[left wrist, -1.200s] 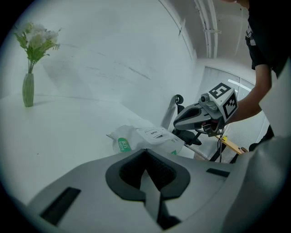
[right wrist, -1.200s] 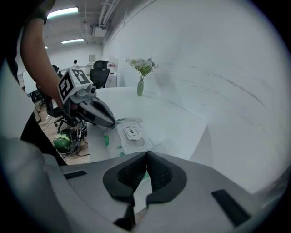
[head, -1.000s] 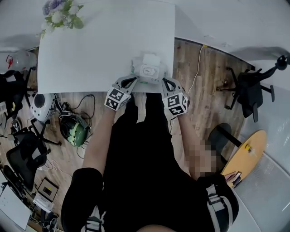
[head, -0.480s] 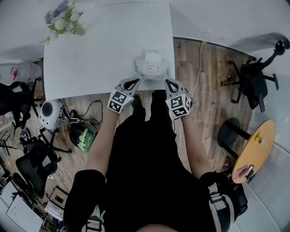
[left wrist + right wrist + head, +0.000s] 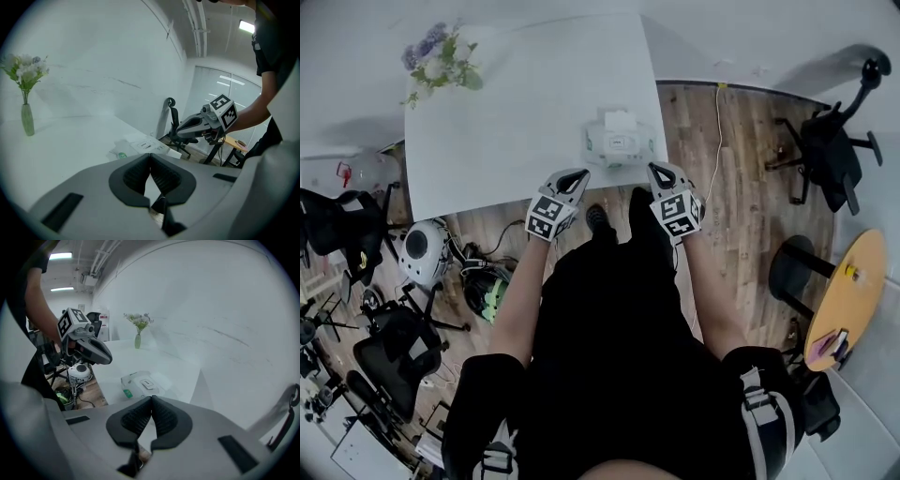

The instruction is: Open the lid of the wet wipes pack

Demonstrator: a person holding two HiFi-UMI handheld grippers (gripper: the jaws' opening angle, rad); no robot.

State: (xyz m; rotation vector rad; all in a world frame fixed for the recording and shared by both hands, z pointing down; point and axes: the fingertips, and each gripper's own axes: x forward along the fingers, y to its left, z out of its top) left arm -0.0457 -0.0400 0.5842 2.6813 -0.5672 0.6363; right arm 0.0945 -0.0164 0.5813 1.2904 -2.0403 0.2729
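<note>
The wet wipes pack (image 5: 622, 143) is a white soft pack with a green mark, lying near the front right edge of the white table (image 5: 506, 122). A flat white piece lies against its far side; I cannot tell if that is the lid. My left gripper (image 5: 577, 174) and right gripper (image 5: 656, 171) hover just off the table's front edge, either side of the pack and not touching it. Both are shut on nothing. The left gripper view shows its gripper (image 5: 150, 154) short of the pack (image 5: 140, 147). The right gripper view shows its gripper (image 5: 151, 398) short of the pack (image 5: 140, 383).
A vase of flowers (image 5: 441, 61) stands at the table's far left corner. Office chairs (image 5: 825, 141), a round wooden side table (image 5: 848, 300), a white helmet-like thing (image 5: 422, 248) and a cable (image 5: 717, 131) stand or lie on the wooden floor around the table.
Both grippers have drawn back from the pack's sides toward the person, past the table's front edge. The pack lies where it was.
</note>
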